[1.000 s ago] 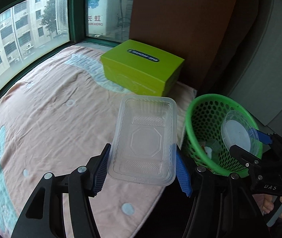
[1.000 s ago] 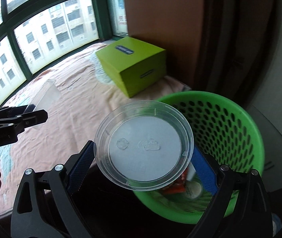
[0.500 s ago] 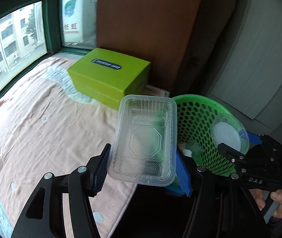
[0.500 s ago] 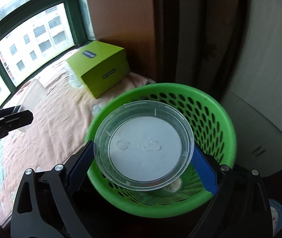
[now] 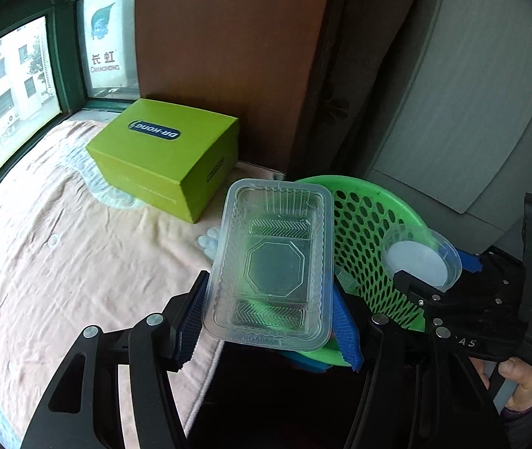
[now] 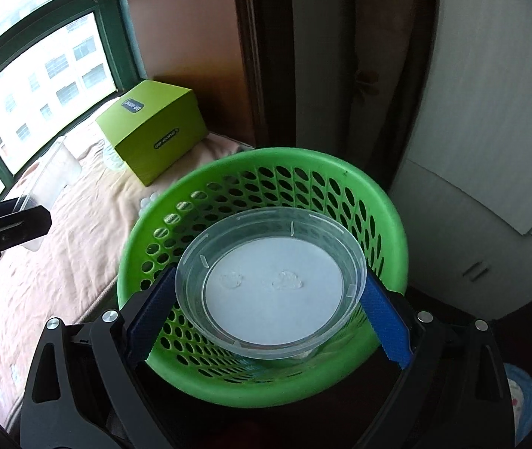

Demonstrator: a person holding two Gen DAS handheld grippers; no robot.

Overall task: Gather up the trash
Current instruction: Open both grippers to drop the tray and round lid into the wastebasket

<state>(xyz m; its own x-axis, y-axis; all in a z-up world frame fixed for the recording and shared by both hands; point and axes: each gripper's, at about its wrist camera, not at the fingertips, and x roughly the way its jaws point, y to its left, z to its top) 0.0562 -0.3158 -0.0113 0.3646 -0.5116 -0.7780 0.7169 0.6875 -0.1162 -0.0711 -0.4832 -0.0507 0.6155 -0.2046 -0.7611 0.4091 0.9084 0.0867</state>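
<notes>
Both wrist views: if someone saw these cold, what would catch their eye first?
Most likely the bright green perforated basket beside the bed, with a clear round container held over its opening between the blue fingers of the right gripper. Next, the clear rectangular tray clamped in the left gripper, near the basket's rim. Behind, a lime-green box sits on the pink bedcover by the window.

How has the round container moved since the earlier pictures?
Yes: the round container, once short of the green basket's rim, is now over its opening.
</notes>
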